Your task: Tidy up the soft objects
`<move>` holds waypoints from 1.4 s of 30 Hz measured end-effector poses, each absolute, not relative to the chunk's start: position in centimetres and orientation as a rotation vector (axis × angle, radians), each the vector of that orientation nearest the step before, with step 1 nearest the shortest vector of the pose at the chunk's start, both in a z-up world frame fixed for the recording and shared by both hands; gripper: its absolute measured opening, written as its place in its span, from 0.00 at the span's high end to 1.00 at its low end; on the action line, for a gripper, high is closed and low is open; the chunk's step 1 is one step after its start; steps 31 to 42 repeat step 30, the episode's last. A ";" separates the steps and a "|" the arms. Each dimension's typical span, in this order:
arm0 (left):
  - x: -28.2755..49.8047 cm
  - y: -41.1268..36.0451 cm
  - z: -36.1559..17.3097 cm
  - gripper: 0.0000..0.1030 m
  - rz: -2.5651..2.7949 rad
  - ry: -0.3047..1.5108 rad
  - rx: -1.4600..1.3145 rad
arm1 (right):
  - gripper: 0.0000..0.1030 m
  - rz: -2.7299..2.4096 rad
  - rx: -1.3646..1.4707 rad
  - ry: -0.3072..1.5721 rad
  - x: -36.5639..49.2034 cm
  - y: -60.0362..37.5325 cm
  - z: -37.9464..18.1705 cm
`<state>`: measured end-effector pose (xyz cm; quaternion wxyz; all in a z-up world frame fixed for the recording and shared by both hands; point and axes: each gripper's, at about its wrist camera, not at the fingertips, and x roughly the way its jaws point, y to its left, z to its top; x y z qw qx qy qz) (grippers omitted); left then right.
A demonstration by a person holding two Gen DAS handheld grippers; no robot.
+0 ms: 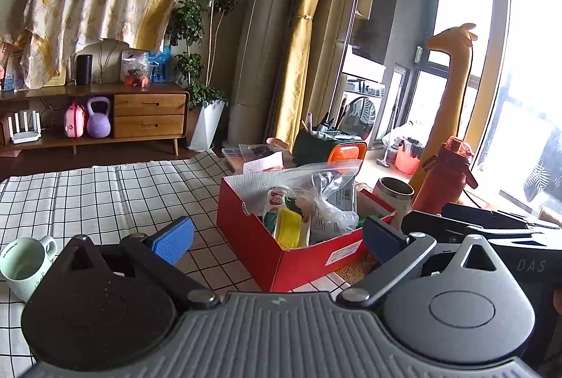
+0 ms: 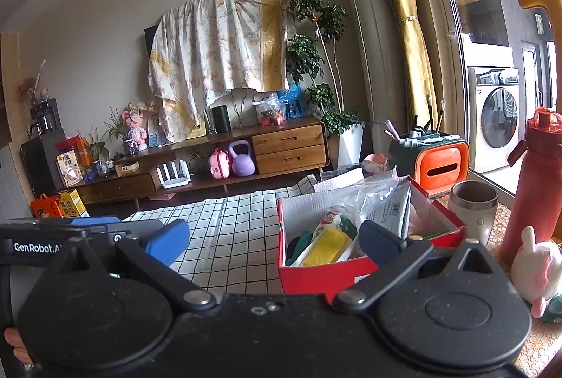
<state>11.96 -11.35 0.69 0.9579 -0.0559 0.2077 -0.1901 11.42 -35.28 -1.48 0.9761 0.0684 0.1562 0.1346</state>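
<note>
Over red box [image 1: 302, 258] — both hand-held grippers [image 1: 277, 234] [image 2: 274, 241] agape, empty; "GenRobot" legible.

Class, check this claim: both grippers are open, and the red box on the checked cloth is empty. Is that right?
Not quite. The red box is not empty: the right wrist view shows a yellow pack and plastic bags inside. The rest holds: the left gripper and right gripper are open, and the box sits on the checked cloth.

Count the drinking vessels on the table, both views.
3. A pale green mug on the checked cloth at the left edge; a steel tumbler right of the red box; a red bottle beside the tumbler. More may be hidden behind the grippers.
</note>
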 end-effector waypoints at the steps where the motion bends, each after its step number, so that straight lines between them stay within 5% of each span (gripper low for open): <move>1: 11.9 -11.3 0.7 0.00 -0.384 0.420 -0.113 | 0.00 0.269 0.135 0.313 11.3 -35.2 -1.5; 42: 11.1 -10.7 0.7 0.00 -0.370 0.428 -0.123 | 0.00 0.251 0.125 0.322 11.4 -35.1 -1.8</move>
